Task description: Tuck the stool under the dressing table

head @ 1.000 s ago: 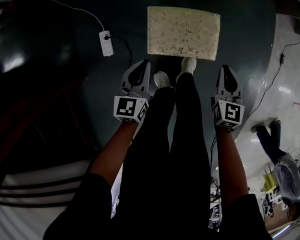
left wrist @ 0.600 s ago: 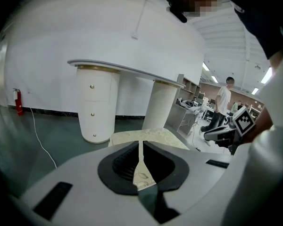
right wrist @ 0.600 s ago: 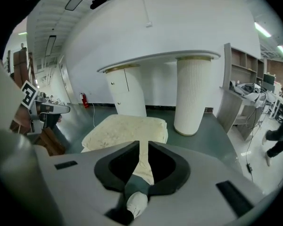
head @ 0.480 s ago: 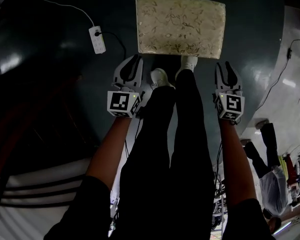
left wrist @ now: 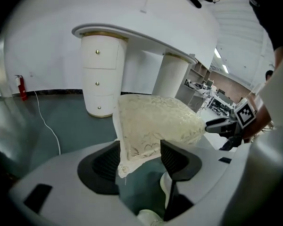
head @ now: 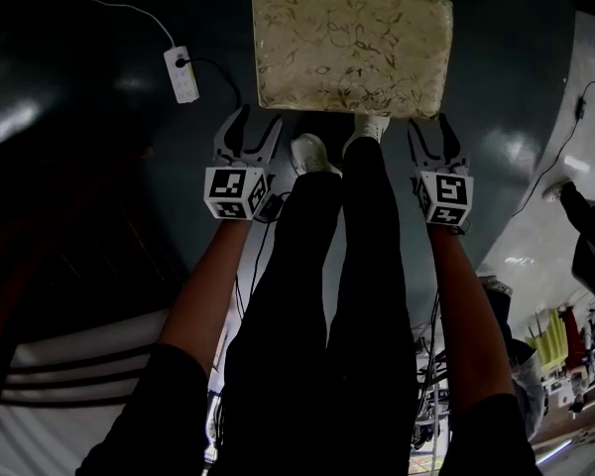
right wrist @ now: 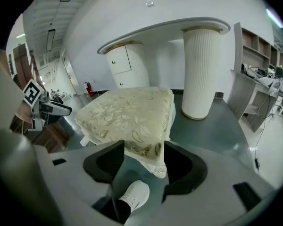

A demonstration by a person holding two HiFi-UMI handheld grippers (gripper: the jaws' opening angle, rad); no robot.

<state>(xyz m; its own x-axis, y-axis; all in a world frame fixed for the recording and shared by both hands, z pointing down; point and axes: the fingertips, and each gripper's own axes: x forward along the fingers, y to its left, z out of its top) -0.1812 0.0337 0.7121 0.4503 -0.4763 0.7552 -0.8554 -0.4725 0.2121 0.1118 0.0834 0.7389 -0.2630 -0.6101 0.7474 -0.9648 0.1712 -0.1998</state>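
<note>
Both grippers are dropping to the stool (head: 352, 48), jaws just opening. Left gripper (head: 246, 129) and right gripper (head: 431, 132) are each straddling a near cushion corner, wide apart, clamping nothing. Stool is lying crosswise, equally near both hands, with the dressing table (right wrist: 179, 32) straight beyond.

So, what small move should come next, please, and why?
Probably close both grippers on the stool: the left gripper and right gripper have just been opening, each straddles a near corner of it without pressing, and the dressing table stands beyond.
</note>
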